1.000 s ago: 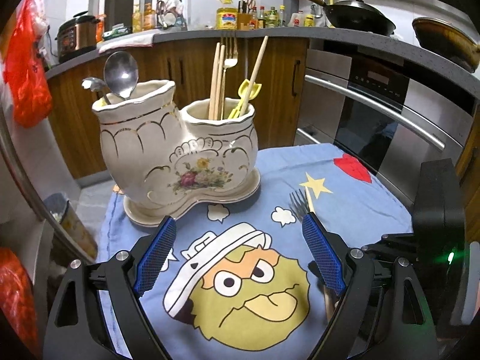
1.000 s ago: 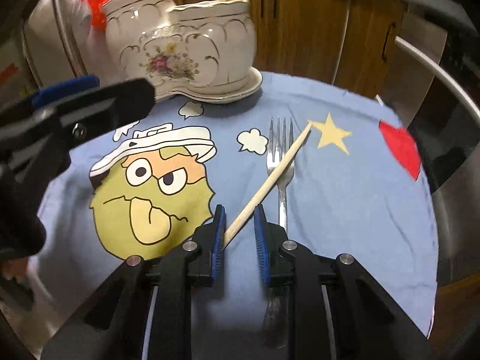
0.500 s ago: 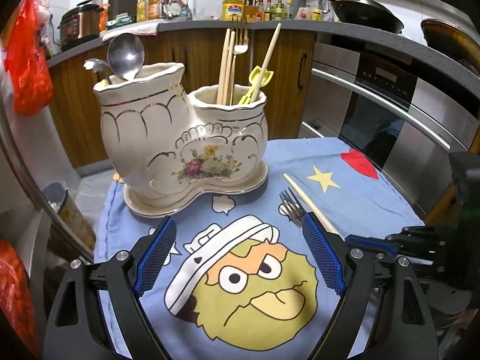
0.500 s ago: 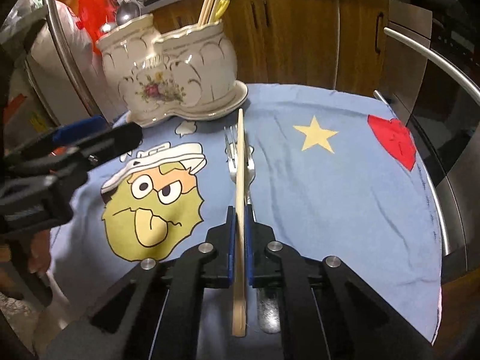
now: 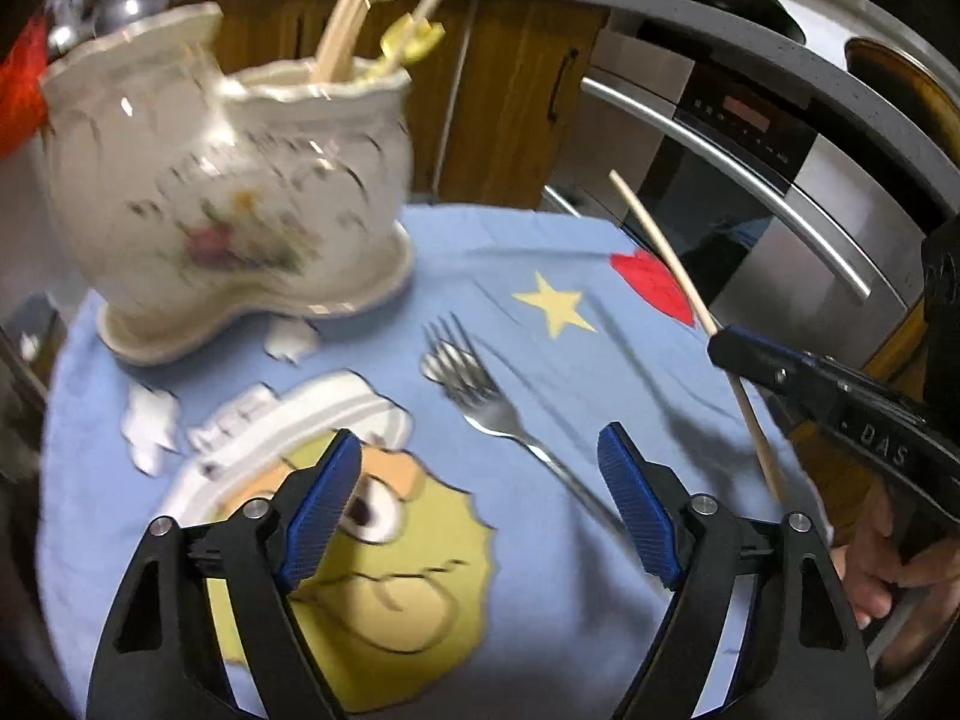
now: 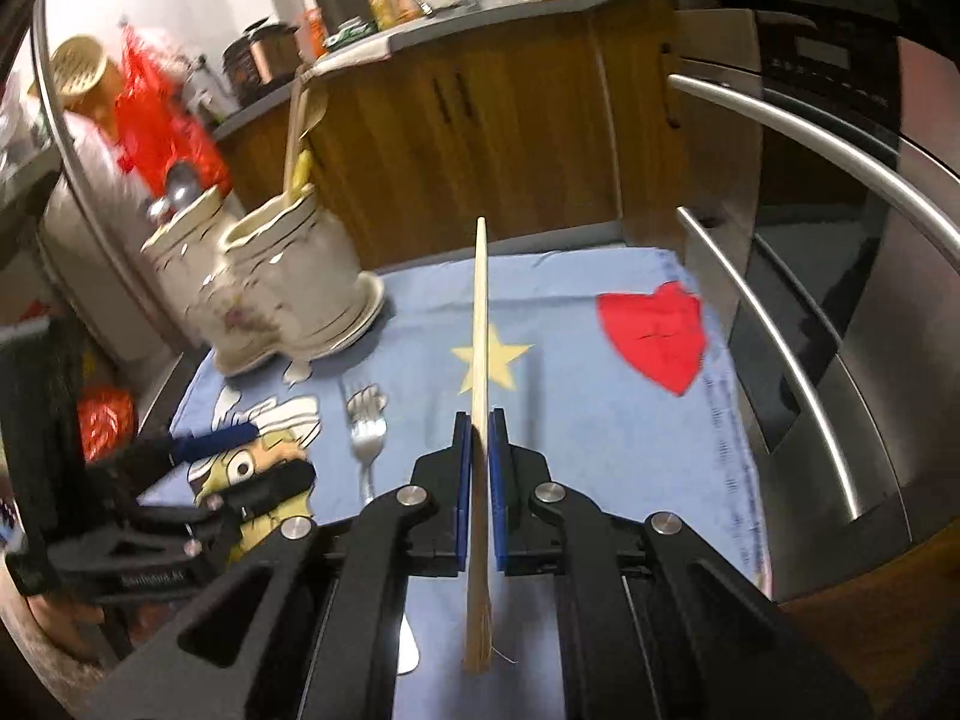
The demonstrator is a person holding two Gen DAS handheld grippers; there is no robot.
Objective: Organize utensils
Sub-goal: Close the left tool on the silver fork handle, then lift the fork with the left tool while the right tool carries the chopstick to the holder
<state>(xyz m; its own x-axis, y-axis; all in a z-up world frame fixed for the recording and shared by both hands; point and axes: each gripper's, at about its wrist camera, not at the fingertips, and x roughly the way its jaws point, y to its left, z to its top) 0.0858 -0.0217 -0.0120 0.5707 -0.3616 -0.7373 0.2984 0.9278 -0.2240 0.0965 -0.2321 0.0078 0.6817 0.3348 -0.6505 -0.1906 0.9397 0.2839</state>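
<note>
Right hand-held gripper [image 6: 477, 450] clamps the chopstick [image 6: 480, 324]; left hand-held gripper [image 5: 480, 516] wide; holder [image 5: 228, 198] blurred.

We are in a home kitchen: brown wooden cabinets [image 6: 516, 138] run under a grey countertop [image 6: 480, 30] crowded with bottles, and right of the cabinets stands a built-in stainless-steel oven [image 5: 750, 180].

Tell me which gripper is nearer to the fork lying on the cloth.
Left. The left gripper hovers open just over the fork, whose handle runs between its jaws. The right gripper is off to the fork's right, raised, jaws shut on the chopstick.
</note>
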